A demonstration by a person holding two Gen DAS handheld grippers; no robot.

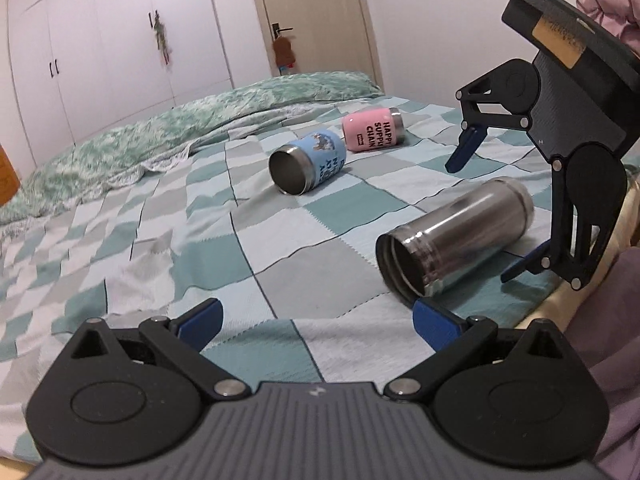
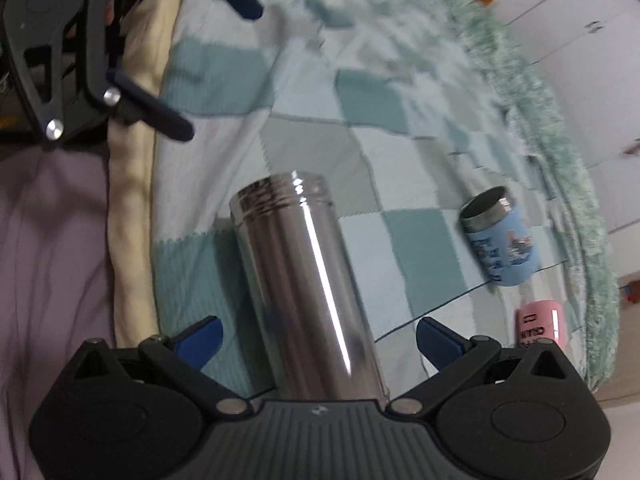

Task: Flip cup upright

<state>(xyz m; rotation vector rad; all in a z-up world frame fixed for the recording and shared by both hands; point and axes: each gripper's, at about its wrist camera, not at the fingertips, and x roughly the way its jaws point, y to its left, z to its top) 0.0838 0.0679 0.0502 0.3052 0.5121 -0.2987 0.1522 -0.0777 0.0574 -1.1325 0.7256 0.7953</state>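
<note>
While steel cup (image 2: 304, 280) lies sideways, hollow, between spread right tool (image 2: 318, 338); left tool (image 1: 316, 320) spread.

You face a bed with a checked teal blanket (image 1: 280, 216), white wardrobe doors (image 1: 92, 52) and a closed door (image 1: 312, 16) behind.

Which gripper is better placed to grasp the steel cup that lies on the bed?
Right. The right gripper has open jaws on either side of the steel cup; the left gripper is open beside its mouth.
</note>
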